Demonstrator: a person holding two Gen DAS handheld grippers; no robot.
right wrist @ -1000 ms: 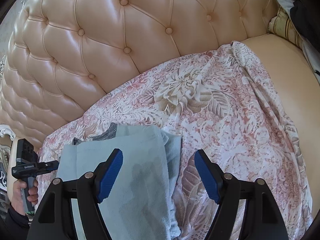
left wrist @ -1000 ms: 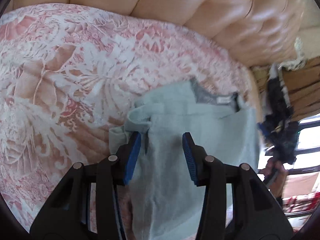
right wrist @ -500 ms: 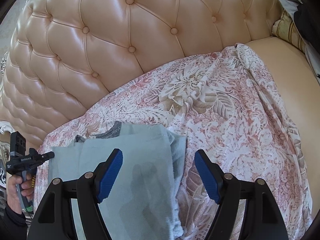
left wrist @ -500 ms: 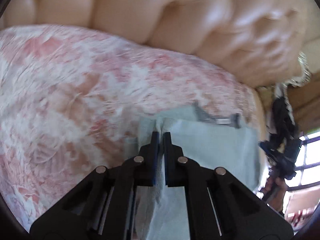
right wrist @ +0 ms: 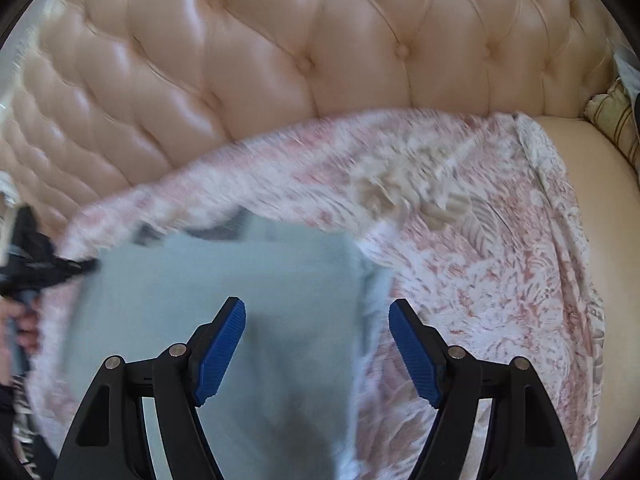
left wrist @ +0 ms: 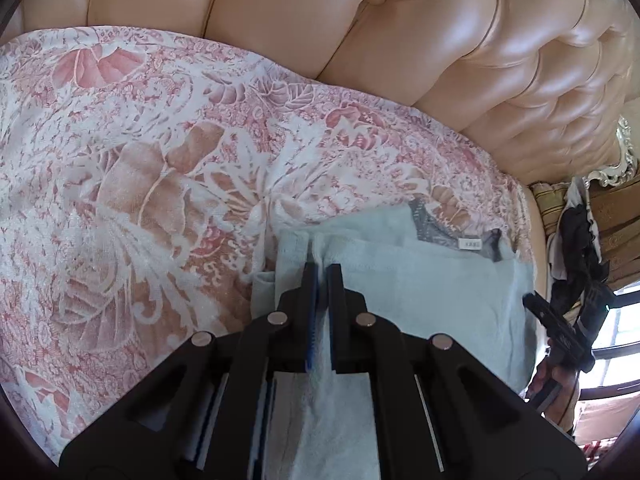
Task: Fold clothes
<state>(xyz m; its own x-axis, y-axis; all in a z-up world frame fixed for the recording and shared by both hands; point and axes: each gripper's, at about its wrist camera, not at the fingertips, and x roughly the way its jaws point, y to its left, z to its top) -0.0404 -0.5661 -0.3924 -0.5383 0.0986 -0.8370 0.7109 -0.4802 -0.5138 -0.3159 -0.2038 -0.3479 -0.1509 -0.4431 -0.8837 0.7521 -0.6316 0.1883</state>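
Risk sits at the left tool (left wrist: 321, 276): fingers pressed together on a thin ridge of the pale blue garment (left wrist: 420, 284) near its left edge. So little cloth is pinched that it could slip out on the lift, or only the top layer comes up. Right tool (right wrist: 316, 320) is spread wide, holding nothing, over the garment's right edge. Garment lies on the floral bedspread (left wrist: 140, 168) by the padded headboard (right wrist: 280, 60); an uneven pull would skew the fold.
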